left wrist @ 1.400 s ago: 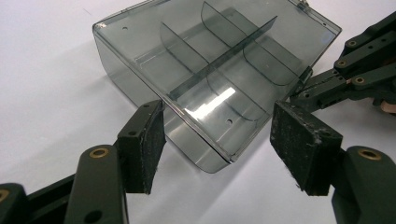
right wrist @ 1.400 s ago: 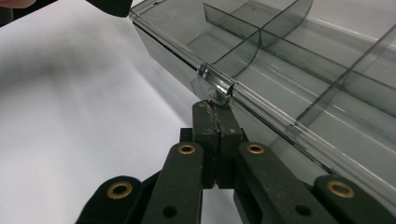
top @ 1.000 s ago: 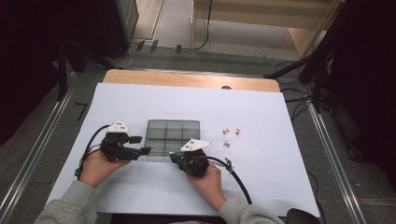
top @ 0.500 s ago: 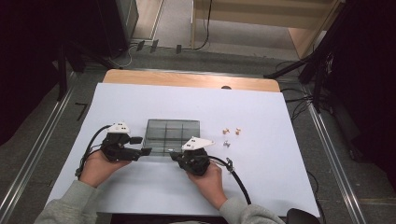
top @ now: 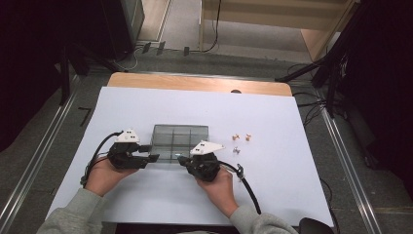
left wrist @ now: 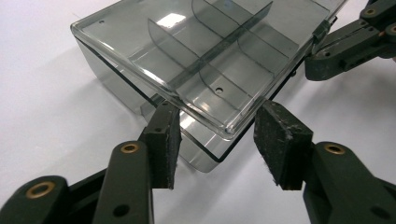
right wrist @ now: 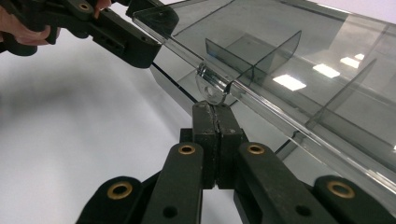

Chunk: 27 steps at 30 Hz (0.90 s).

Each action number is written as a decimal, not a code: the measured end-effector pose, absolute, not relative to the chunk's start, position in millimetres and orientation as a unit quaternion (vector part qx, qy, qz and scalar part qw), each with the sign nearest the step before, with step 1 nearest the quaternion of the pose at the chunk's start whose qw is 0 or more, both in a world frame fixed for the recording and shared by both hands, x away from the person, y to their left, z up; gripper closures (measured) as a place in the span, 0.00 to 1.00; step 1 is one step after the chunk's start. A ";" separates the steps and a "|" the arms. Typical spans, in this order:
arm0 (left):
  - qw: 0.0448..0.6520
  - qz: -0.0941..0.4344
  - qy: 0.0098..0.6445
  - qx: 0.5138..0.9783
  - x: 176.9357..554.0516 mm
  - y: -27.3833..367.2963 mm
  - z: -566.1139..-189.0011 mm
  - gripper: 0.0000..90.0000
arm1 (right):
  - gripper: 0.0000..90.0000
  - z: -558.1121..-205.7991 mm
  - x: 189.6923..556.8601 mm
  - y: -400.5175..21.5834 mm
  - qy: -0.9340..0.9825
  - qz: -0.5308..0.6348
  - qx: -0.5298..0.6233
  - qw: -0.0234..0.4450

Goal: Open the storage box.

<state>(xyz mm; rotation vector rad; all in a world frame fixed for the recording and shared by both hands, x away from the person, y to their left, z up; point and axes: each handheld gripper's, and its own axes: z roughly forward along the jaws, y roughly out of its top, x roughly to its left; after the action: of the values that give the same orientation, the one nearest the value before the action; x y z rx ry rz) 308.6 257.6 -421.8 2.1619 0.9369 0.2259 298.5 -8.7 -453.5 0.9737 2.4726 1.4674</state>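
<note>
Work surface: a white sheet (top: 272, 170) covers the table; a strip of the wooden tabletop (top: 195, 83) shows bare along the far edge.
Box: a clear smoky plastic box (top: 179, 141) with inner dividers stands on the sheet near its middle, just ahead of both hands. Its lid (left wrist: 196, 51) sits slightly raised above the base at the near corner in the left gripper view.
Left gripper (left wrist: 212, 140): at the box's left near corner. Its jaws have just been closing; the pads stand either side of the lid corner with a gap showing, not pressing on it.
Right gripper (right wrist: 215, 114): at the box's near edge, to the right. Jaws pressed flat together, nothing between them; the tips sit just under the small clear latch tab (right wrist: 212, 84) on the lid's front edge.
Loose items: a few small parts (top: 241, 139) lie on the sheet to the right of the box, apart from it; too small to identify.
Person: grey sleeves (top: 73, 214) enter from the near edge.
Room: grey floor (top: 44, 146) around the table, metal rails (top: 343, 161) along both sides, cables (top: 311, 105) trailing on the far side, dark equipment left and right, pale wooden furniture (top: 272, 14) beyond.
</note>
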 end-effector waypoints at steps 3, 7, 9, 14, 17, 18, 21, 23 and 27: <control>0.383 0.086 0.370 0.842 309.1 258.3 -421.8 0.62 | 1.00 -451.4 299.0 -8.9 0.814 0.483 0.318 0.049; 0.382 0.085 0.370 0.843 309.2 258.4 -421.7 0.62 | 0.97 -449.6 299.5 -10.1 0.819 0.480 0.312 0.044; 0.383 0.084 0.370 0.842 309.4 258.5 -421.6 0.62 | 0.94 -448.7 299.5 -12.0 0.822 0.478 0.308 0.042; 0.386 0.079 0.372 0.841 310.3 258.9 -420.8 0.62 | 0.90 -446.9 298.5 -17.6 0.828 0.472 0.302 0.028; 0.386 0.076 0.374 0.840 310.9 258.9 -420.5 0.62 | 0.85 -444.4 298.8 -23.6 0.828 0.473 0.300 0.027; 0.387 0.075 0.374 0.840 311.1 259.0 -420.4 0.62 | 0.84 -444.0 299.6 -25.9 0.829 0.470 0.303 0.023; 0.386 0.073 0.374 0.840 311.4 259.2 -420.2 0.62 | 0.83 -443.4 299.4 -34.1 0.830 0.464 0.309 0.018; 0.386 0.073 0.374 0.840 311.6 259.3 -419.6 0.61 | 0.83 -443.4 298.9 -37.4 0.831 0.462 0.310 0.022; 0.388 0.071 0.374 0.839 311.7 259.7 -418.9 0.61 | 0.83 -440.9 296.7 -52.6 0.828 0.460 0.317 0.036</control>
<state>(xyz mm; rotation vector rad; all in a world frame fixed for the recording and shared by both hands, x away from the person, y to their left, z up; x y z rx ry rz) 311.7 259.7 -418.9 2.1358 0.9527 0.1815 296.7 -52.6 -440.9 0.9743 2.5442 1.4143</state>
